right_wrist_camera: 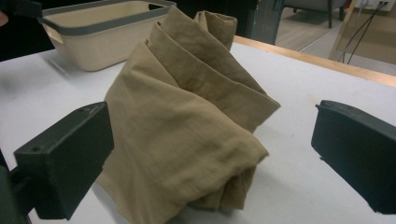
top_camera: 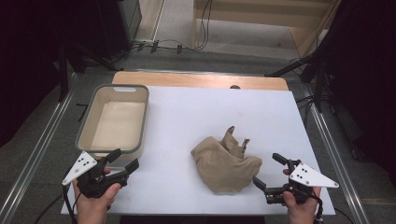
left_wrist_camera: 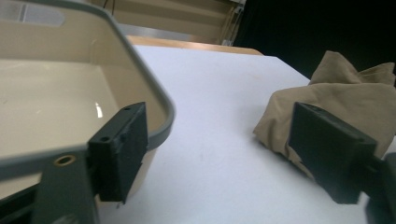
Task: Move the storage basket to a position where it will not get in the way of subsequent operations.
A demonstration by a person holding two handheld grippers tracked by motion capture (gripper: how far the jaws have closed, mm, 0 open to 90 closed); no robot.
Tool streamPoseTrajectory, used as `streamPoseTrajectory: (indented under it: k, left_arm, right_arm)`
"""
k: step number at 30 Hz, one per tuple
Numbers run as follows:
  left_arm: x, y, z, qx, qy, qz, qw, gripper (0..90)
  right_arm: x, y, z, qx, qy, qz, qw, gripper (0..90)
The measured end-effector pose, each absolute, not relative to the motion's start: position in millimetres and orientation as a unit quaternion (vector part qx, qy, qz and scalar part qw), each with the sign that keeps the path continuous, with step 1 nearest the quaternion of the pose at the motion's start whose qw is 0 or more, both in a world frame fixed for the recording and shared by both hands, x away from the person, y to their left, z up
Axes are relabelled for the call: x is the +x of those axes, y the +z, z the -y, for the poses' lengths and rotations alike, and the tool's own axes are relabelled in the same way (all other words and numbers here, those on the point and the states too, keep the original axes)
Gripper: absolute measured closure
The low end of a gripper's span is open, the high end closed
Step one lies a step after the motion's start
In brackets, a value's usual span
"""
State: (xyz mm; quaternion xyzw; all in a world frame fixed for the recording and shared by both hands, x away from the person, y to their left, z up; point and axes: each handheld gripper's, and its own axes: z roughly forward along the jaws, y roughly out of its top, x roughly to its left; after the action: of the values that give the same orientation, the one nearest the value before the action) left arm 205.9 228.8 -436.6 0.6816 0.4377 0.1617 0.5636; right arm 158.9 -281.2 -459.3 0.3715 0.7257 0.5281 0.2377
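In the high view, the beige cloth [top_camera: 225, 165] lies crumpled on the white surface [top_camera: 187, 116], a little right of the centre. Its long axis runs from the upper left to the lower right, and a twisted tip points up the frame. The left gripper [top_camera: 123, 161], at lower left beside the cream bin [top_camera: 80, 132], is released with nothing between its jaws. The right gripper [top_camera: 268, 169], at lower right, is also released, just beside the cloth.

In the left gripper view, the bin [left_wrist_camera: 154, 93] fills the left side and the cloth [left_wrist_camera: 336, 93] sits at the right.

In the right gripper view, the cloth [right_wrist_camera: 187, 126] stands in the centre between the spread jaws, which do not touch it.
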Motion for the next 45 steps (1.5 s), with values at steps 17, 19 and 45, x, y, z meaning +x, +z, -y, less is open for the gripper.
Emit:
streamPoseTrajectory:
  k: [17, 19, 45]
  left_arm:
    - [231, -426, -151, 0.715, 0.115, -0.376, 0.577, 0.0]
    - [233, -426, -141, 0.721, 0.111, -0.369, 0.576, 0.0]
    - [240, -474, -74, 0.776, 0.039, -0.317, 0.544, 0.0]
  right_arm:
    - [178, -446, 254, 0.370, 0.539, -0.726, 0.213, 0.0]
    - [178, -451, 255, 0.371, 0.536, -0.731, 0.204, 0.0]
    - [203, -495, 217, 0.349, 0.473, -0.797, 0.141, 0.0]
